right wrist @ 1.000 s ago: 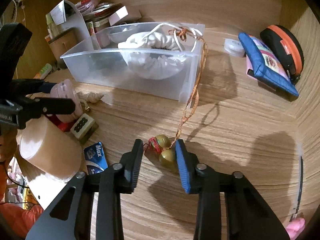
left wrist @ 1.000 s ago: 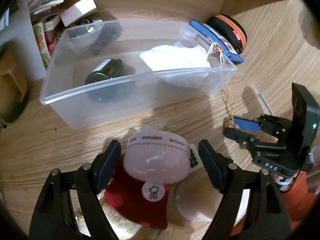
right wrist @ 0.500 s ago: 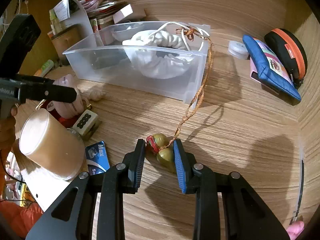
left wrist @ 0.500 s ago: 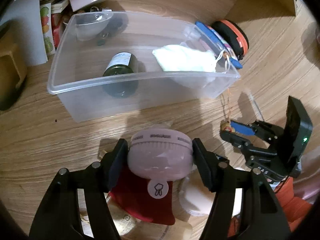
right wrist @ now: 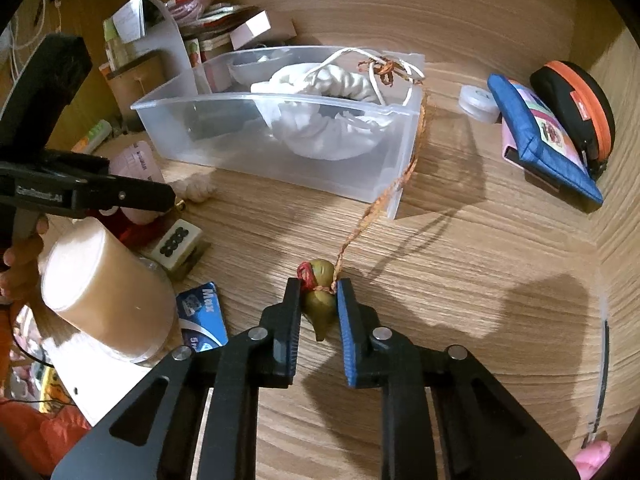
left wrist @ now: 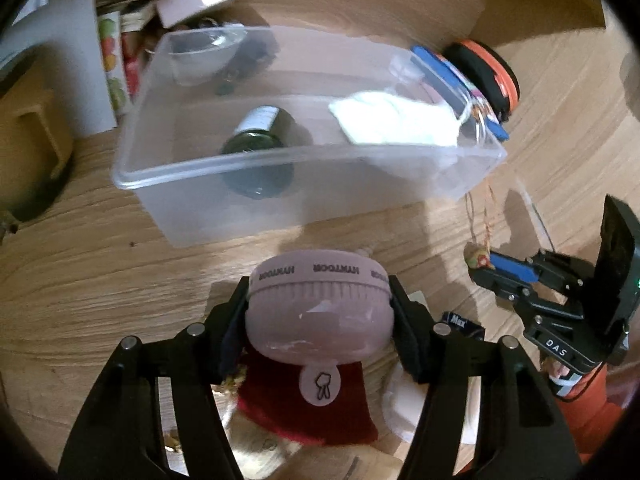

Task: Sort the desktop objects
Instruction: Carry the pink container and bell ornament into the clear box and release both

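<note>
My left gripper (left wrist: 320, 320) is clamped on the round pink ribbed container (left wrist: 319, 312), ahead of which stands the clear plastic bin (left wrist: 248, 204). My right gripper (right wrist: 318, 304) pinches the olive-green gourd charm (right wrist: 320, 296), whose orange braided cord (right wrist: 384, 196) runs forward to the bin's corner.

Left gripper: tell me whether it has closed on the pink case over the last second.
Yes. The left gripper has shut on the pink case, both fingers now touching its sides; against the clear bin, the case sits nearer.
</note>
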{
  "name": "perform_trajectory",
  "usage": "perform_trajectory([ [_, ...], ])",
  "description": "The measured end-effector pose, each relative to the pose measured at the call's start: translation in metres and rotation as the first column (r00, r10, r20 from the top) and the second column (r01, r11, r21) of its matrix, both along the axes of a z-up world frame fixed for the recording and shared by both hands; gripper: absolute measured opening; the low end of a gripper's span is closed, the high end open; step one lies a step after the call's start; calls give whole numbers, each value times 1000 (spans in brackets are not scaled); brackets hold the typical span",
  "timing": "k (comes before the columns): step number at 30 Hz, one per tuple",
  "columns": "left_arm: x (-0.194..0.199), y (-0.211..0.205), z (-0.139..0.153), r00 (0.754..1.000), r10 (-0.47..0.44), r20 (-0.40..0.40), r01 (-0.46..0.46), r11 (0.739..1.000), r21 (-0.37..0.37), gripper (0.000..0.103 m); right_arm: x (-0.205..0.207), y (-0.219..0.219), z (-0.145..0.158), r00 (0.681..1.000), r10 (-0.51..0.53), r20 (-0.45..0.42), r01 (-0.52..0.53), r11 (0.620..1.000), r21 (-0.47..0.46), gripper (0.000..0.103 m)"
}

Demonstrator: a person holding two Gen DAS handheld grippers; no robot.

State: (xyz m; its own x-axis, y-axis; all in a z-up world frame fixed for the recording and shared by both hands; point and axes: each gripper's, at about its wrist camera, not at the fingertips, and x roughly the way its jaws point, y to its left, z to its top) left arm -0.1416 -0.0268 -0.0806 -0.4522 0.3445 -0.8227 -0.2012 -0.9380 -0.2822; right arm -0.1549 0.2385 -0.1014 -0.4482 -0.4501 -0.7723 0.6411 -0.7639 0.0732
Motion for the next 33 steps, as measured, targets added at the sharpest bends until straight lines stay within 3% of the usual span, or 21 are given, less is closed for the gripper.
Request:
perform_trajectory([
  [14,16,-34,50,984,98,-146,-93,995,36,62,0,22,50,998,-40,-42,32,984,-176,16],
  [21,10,-46,68,977,122,-174,-110,991,74,62,-9,27,84,995,-57,-86,33,966,-256,16],
  [33,-18,-47,91,968,131,-215,-124,991,48,62,-40,-7,140,980,-34,-194,-33,943,-331,16],
])
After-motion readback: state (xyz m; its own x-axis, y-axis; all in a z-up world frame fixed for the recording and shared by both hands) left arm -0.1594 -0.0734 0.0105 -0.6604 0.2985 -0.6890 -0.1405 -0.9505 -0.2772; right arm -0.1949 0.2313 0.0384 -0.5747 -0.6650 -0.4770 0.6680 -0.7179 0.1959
